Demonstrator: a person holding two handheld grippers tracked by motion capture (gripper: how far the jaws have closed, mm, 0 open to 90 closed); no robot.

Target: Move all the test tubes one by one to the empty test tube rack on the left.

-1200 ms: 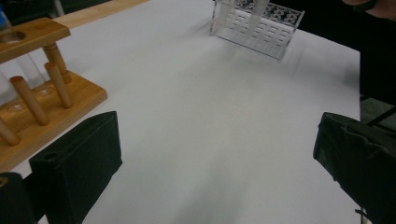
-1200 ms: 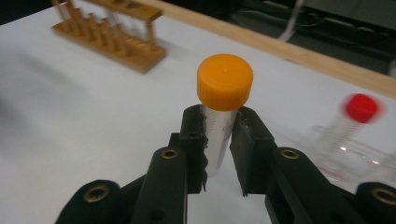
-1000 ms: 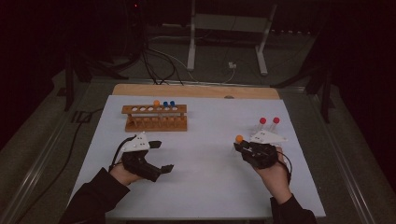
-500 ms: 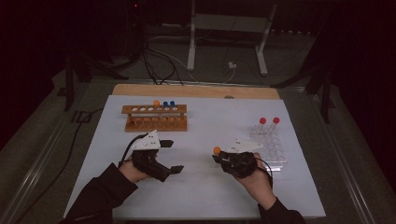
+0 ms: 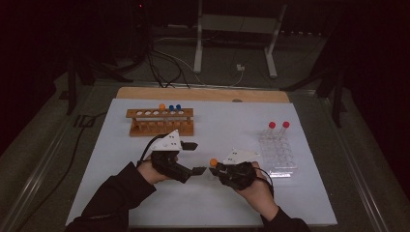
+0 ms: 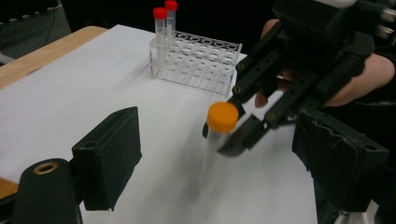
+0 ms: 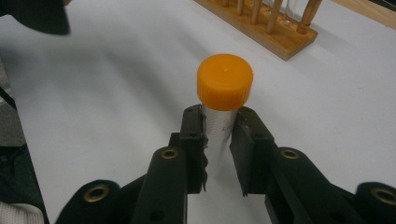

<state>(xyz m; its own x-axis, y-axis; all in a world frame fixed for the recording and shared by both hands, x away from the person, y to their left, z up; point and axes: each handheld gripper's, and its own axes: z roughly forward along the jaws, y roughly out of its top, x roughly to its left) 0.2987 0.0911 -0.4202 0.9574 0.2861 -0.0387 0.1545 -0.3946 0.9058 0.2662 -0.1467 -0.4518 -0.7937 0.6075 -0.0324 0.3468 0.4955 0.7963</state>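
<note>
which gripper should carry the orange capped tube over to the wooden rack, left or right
Left. The right gripper holds the orange-capped tube, but the open left gripper is beside it and nearer the wooden rack.

1. I am wearing dark long sleeves (image 5: 111,198) on both forearms, coming in from six o'clock in the high view.
2. My left gripper (image 5: 192,157) is showing a matte black body with a pale grey three-cornered plate on top and a thin black cable looping off toward nine o'clock.
3. Its jaws are looking like blocky black pads, with a brass-ringed screw hole at seven o'clock in the left gripper view.
4. My right gripper (image 7: 219,149) is showing black linkage arms studded with brass-ringed holes, a grey plate on top, and a cable trailing toward four o'clock.
</note>
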